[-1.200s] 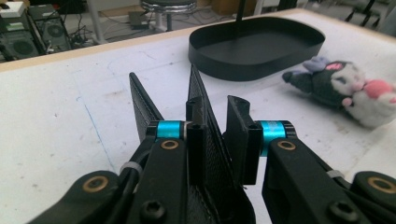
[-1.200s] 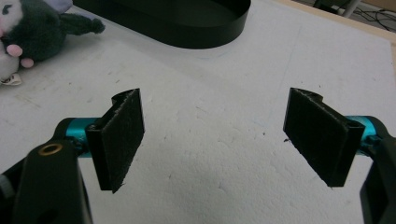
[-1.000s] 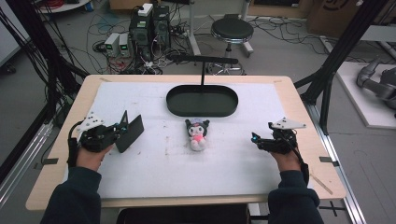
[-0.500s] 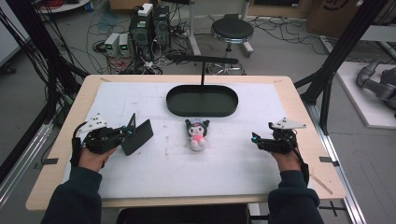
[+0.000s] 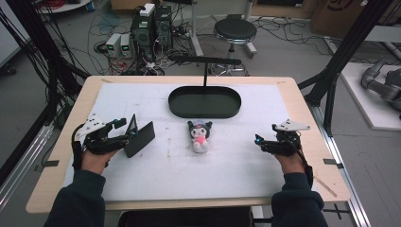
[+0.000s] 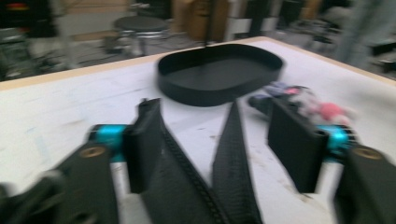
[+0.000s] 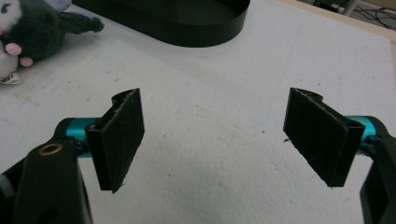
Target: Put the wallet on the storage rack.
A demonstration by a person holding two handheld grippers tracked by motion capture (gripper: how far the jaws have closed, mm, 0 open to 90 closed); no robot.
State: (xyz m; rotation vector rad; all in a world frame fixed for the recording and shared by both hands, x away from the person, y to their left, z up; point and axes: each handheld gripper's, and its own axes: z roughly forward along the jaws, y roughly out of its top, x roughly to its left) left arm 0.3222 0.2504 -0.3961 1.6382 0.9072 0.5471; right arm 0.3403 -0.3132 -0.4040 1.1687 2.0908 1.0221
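Note:
A black zippered pouch (image 5: pixel 140 138) lies on the white mat at the left, its mouth spread in a V. My left gripper (image 5: pixel 124 131) is at it. In the left gripper view the pouch (image 6: pixel 201 172) sits between the wide-apart jaws, one flap against the left pad (image 6: pixel 144 144), so this gripper (image 6: pixel 219 144) is open. A small dark plush toy (image 5: pixel 200 135) with a pink front lies at the mat's middle. My right gripper (image 5: pixel 258 140) rests at the right, open and empty (image 7: pixel 212 135), with the plush toy (image 7: pixel 28 32) off to its far left.
A black oval tray (image 5: pixel 204 101) sits at the back centre, with a thin black stand (image 5: pixel 204 71) rising behind it. The white mat (image 5: pixel 236 165) covers most of the wooden table. A stool and cables stand on the floor beyond.
The left gripper and the pouch have shifted slightly right and toward the front. The right gripper and the plush toy have not moved.

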